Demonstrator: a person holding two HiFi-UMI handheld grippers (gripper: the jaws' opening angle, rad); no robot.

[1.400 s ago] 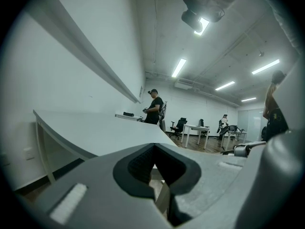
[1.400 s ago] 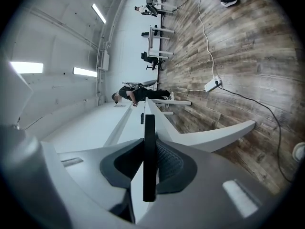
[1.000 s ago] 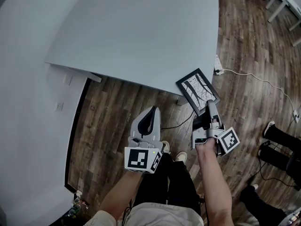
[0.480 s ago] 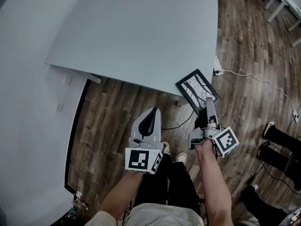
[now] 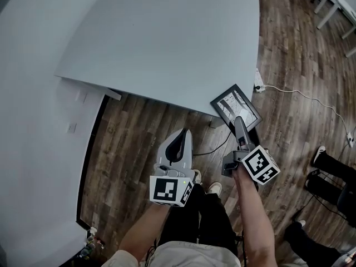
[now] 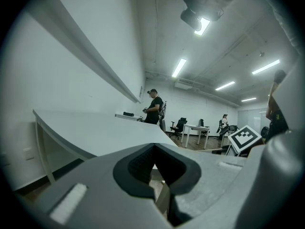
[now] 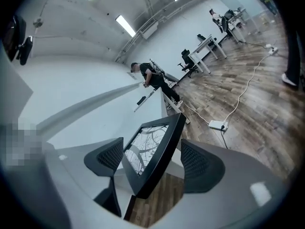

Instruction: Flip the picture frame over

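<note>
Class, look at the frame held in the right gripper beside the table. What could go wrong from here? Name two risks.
1. The right gripper holds the picture frame by one edge over the wooden floor, past the table; a slip might drop and crack it.
2. The left gripper is shut and apart from the frame, so nothing would catch it during the flip.

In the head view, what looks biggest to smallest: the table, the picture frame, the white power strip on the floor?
1. table
2. picture frame
3. power strip
The frame is nearer the camera than the strip, so it looks extra big.
</note>
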